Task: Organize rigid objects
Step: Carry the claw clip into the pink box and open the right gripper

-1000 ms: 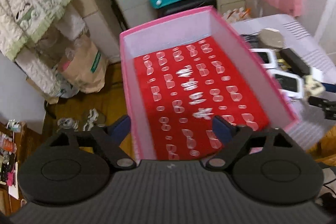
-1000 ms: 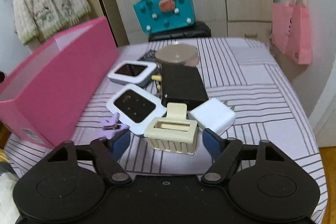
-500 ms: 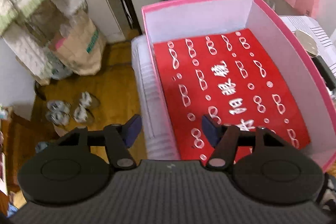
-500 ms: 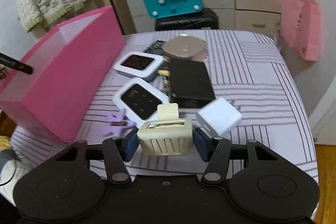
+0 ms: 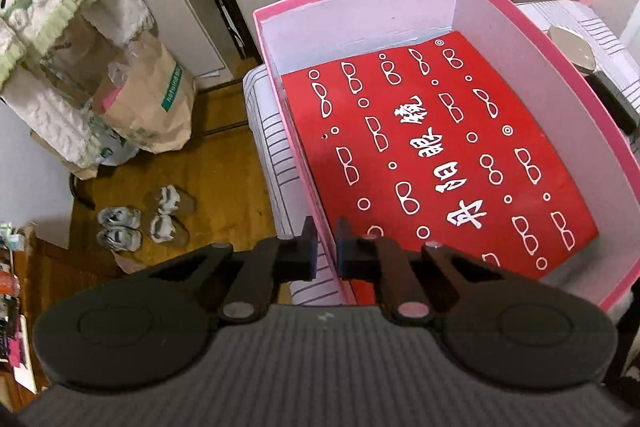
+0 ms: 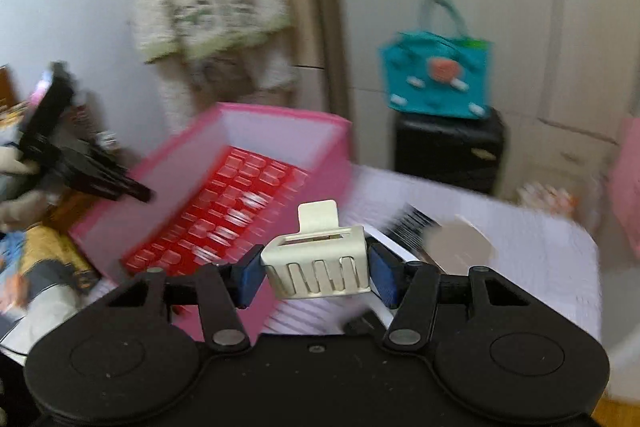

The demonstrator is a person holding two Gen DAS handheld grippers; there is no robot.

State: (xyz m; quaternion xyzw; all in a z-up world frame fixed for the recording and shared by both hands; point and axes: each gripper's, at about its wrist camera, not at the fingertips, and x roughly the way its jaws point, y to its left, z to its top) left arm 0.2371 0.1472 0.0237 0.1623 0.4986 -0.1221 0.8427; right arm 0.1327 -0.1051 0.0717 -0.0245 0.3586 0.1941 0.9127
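A pink box [image 5: 568, 75] with white inner walls and a red patterned bottom stands at the edge of the striped table. My left gripper [image 5: 326, 247] is shut on the box's near left wall, one finger on each side. The box also shows in the right wrist view [image 6: 308, 163], tilted and blurred. My right gripper [image 6: 316, 269] is shut on a cream hair claw clip [image 6: 318, 263] and holds it in the air, near the box's right wall. The left gripper [image 6: 88, 171] shows at the left of that view.
On the striped table [image 6: 540, 251] lie a beige round lid [image 6: 460, 243] and a dark flat item [image 6: 408, 223], blurred. A teal bag [image 6: 436, 79] sits on a black case behind. Paper bags [image 5: 148, 99] and shoes [image 5: 140, 219] lie on the wooden floor at left.
My left gripper has closed on the box's left wall. My right gripper has lifted the clip off the table and swung left toward the box.
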